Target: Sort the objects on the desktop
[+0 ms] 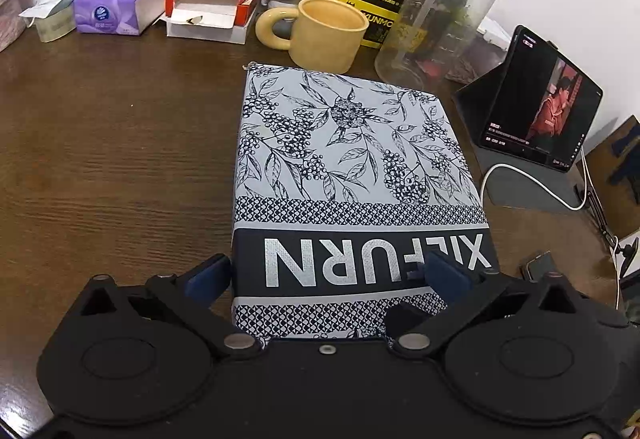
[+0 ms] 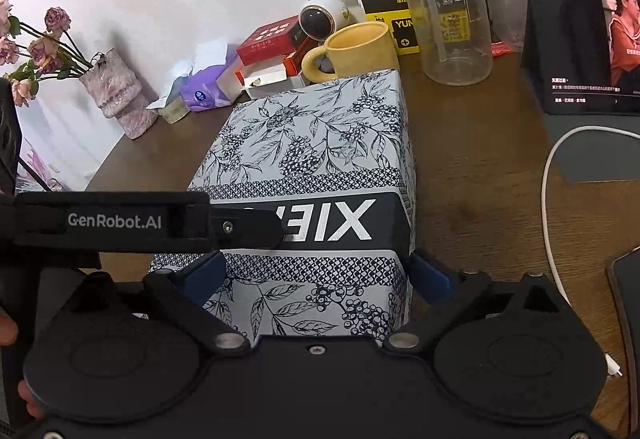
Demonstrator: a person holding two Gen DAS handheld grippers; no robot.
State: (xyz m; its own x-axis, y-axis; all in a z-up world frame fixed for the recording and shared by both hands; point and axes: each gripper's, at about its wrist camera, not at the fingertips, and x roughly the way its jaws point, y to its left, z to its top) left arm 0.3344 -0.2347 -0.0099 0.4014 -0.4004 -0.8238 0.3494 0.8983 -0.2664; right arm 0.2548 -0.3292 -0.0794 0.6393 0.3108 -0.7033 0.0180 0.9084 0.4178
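Between both grippers' blue pads sits the floral-print box point(image 1: 352, 175) on the wooden desk point(image 1: 112, 159): left gripper point(image 1: 326, 275) spread wide, right gripper point(image 2: 316, 275) equally wide, pads flanking its sides; actual contact unclear.

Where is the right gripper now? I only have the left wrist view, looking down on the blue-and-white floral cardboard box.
Observer: The right gripper straddles the near end of the blue-and-white floral cardboard box, with a blue pad at each side. I cannot tell whether they press.
Operator: And the pink thing cut off at my far left edge?
Observer: That is a pink textured vase, and it holds dried pink roses.
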